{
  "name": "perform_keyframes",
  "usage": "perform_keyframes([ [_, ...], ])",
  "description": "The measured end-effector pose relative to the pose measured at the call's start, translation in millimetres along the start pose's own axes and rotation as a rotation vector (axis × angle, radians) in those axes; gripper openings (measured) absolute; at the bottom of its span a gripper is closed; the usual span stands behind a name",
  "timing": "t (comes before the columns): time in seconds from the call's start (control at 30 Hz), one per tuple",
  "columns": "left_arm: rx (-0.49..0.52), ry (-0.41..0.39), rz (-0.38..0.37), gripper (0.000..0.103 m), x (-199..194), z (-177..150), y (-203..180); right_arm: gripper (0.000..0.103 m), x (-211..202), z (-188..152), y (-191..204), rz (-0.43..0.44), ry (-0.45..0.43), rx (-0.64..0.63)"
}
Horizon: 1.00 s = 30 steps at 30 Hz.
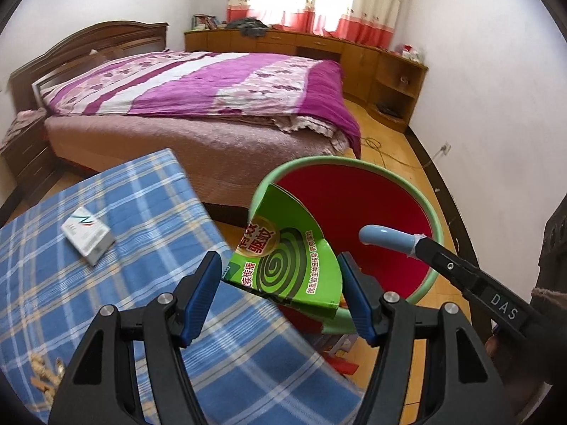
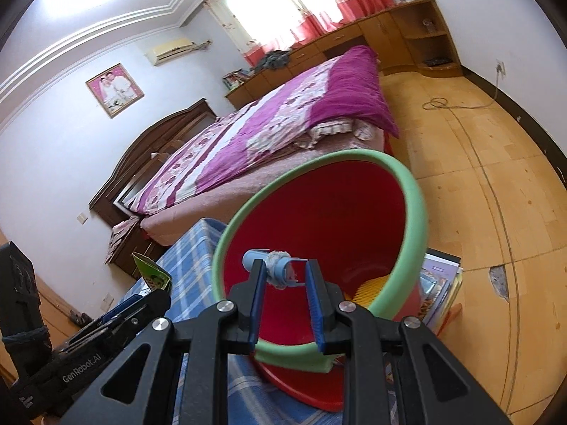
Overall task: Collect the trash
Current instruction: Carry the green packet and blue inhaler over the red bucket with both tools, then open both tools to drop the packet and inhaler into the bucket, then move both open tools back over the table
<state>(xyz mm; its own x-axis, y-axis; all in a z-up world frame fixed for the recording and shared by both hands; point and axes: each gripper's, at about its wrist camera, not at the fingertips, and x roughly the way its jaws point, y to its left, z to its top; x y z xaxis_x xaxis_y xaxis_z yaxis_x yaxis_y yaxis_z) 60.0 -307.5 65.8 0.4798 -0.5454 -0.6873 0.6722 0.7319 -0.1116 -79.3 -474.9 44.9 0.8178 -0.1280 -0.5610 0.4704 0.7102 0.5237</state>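
My left gripper (image 1: 280, 265) is shut on a green mosquito-coil box (image 1: 283, 248), held tilted over the near rim of a red bin with a green rim (image 1: 354, 163). My right gripper (image 2: 285, 269) is shut on a short light-blue tube (image 2: 264, 258) wrapped with white tape, above the mouth of the bin (image 2: 407, 184). In the left wrist view the right gripper (image 1: 418, 244) reaches in from the right, and the blue tube (image 1: 382, 235) sticks out over the bin. The right wrist view shows the left gripper (image 2: 141, 294) at lower left with the green box (image 2: 150, 272).
A small white box (image 1: 88, 235) lies on the blue plaid cloth (image 1: 141, 212) to the left of the bin. Something yellow (image 2: 372, 287) lies in the bin. Books (image 2: 439, 276) are stacked beside it. A bed with a purple quilt (image 1: 212, 85) stands behind, and a cable (image 2: 439, 104) lies on the wooden floor.
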Motion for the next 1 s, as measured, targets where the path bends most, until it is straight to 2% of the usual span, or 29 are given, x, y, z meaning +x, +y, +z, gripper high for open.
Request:
perform_keyframes([
  [0.47, 0.029, 0.067, -0.046, 0.067, 46, 3, -17, 0.027, 21, 6, -25, -0.030, 0.015, 0.060],
  [0.63, 0.026, 0.071, -0.055, 0.072, 52, 4, -18, 0.029, 25, 5, -27, -0.032, 0.017, 0.062],
  [0.8, 0.021, 0.083, -0.066, 0.072, 54, 3, -17, 0.031, 25, 4, -26, -0.032, 0.019, 0.061],
  [1.0, -0.006, 0.081, -0.068, 0.072, 46, -1, -11, 0.039, 22, 3, -23, -0.028, 0.017, 0.048],
])
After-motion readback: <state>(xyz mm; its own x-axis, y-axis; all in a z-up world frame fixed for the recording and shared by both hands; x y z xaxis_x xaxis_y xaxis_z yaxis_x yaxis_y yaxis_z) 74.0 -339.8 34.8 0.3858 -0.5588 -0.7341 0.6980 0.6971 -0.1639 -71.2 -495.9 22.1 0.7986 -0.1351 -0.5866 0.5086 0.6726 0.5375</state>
